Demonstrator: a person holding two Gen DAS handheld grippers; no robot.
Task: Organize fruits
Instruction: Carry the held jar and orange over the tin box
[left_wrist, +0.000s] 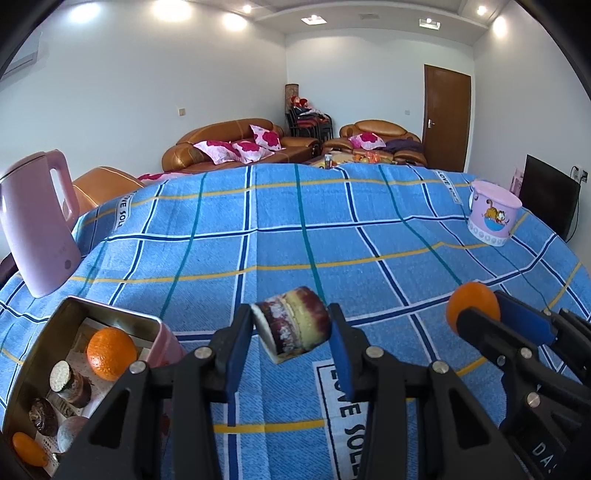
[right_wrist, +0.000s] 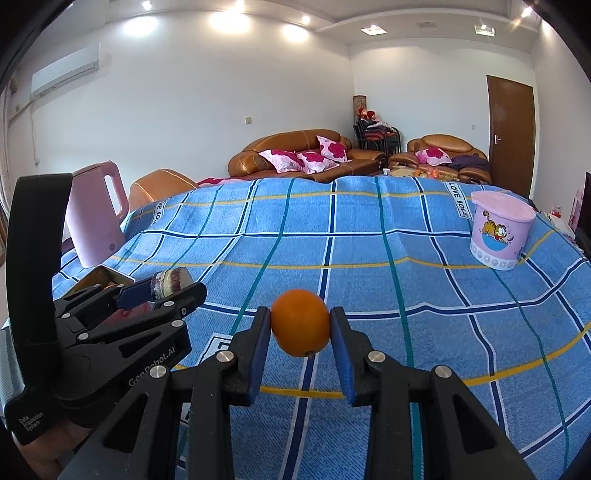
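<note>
1. The left gripper (left_wrist: 291, 328) holds a short cut cylinder, striped purple and cream. I cannot tell what fruit the piece (left_wrist: 293, 326) is. It hangs clear of the cloth (left_wrist: 295, 240), tilted, pinched by its sides between the blue pads. Keep the squeeze even: a tilted, rounded piece will likely roll out if the pads slacken.

2. The right gripper (right_wrist: 301, 328) is closed on an orange (right_wrist: 301, 327), gripped across its middle and lifted off the cloth. A round fruit held at its widest line is secure; avoid twisting the wrist.

3. The two grippers sit close side by side. I judge the step to be carrying both fruits to the tin (left_wrist: 110, 314), so move one at a time, left first since it is nearer, to keep the arms from knocking.

4. The tin lies just left of the left gripper, open, with another orange (left_wrist: 110, 353), a few dark round pieces and a small orange fruit inside. Free room shows near the tin's close side; lower the piece there, not onto the orange, and open only once it rests.

5. Then bring the right orange across, low over the rim.

6. Further off, the kettle (left_wrist: 37, 229) stands behind the tin; keep the left elbow from sweeping it. The pink tub (right_wrist: 500, 236) at far right is well apart.
</note>
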